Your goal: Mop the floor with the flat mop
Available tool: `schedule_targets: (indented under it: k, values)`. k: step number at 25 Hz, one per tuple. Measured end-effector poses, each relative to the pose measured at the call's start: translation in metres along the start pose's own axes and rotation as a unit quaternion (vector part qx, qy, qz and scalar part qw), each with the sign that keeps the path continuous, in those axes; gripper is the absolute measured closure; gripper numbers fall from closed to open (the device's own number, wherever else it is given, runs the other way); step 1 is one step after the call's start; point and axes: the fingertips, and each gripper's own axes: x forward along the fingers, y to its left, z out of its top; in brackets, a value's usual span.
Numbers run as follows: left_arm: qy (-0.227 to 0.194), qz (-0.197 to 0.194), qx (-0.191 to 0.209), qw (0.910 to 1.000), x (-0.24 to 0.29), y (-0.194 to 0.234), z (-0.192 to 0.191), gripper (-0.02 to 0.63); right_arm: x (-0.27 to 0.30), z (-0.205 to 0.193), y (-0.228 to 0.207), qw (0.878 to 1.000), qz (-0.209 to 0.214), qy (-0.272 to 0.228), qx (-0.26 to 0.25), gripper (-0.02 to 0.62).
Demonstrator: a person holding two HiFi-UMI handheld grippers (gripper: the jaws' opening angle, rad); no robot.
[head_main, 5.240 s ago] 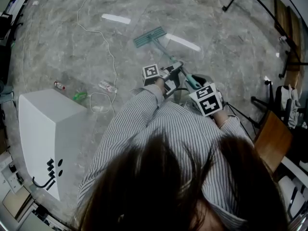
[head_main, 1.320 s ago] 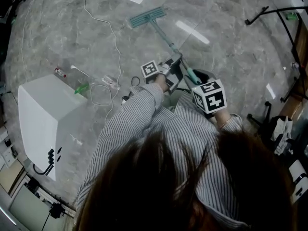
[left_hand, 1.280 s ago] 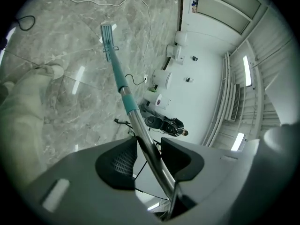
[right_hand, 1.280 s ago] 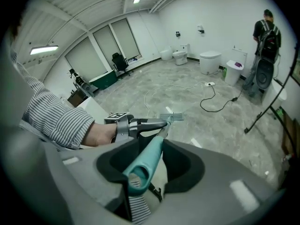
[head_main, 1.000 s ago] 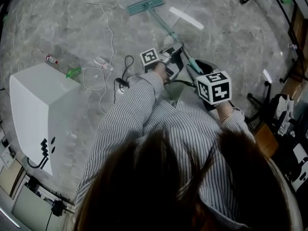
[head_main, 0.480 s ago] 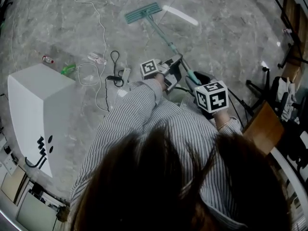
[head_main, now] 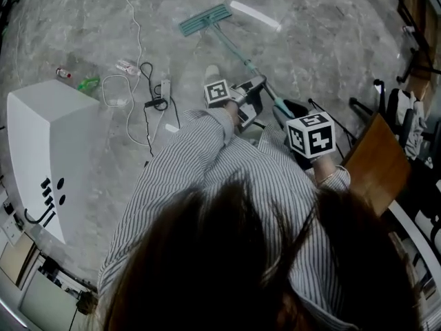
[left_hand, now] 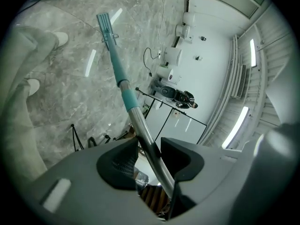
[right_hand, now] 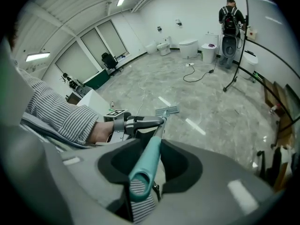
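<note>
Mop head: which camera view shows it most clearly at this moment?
The head view: the mop head lies flat on the floor, its whole teal pad visible. The left gripper view shows it narrow, far down the handle. The right gripper view shows it small, beyond the left gripper.

One flat mop (head_main: pixel 205 19); two grippers, left gripper (left_hand: pixel 149 146) and right gripper (right_hand: pixel 150 156); one white box (head_main: pixel 38 150); one wooden panel (head_main: pixel 375 174); two floor cables, white cable (head_main: pixel 139 47) and black cable (head_main: pixel 157 103); one distant person (right_hand: pixel 229 13).
</note>
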Motion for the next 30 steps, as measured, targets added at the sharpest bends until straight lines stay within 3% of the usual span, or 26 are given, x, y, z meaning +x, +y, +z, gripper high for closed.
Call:
schedule_targets:
  k: [6, 11, 23, 30]
  values:
    - [0.058, 0.028, 0.036, 0.9973, 0.001, 0.031, -0.052, 0.459, -0.03, -0.049, -0.007, 1.0, -0.005, 0.0, -0.003, 0.46]
    - [0.069, 0.029, 0.041, 0.9963, -0.002, 0.038, -0.069, 0.459, -0.039, -0.065, -0.006, 1.0, -0.007, -0.004, -0.01, 0.46]
    - [0.084, 0.021, 0.045, 0.9952, 0.007, 0.027, -0.066, 0.453, -0.044, -0.05, -0.012, 1.0, -0.003, -0.003, -0.015, 0.46]
    - [0.079, 0.016, 0.056, 0.9952, 0.011, 0.012, -0.039, 0.448, -0.031, -0.023, -0.012, 1.0, -0.002, 0.005, -0.027, 0.459]
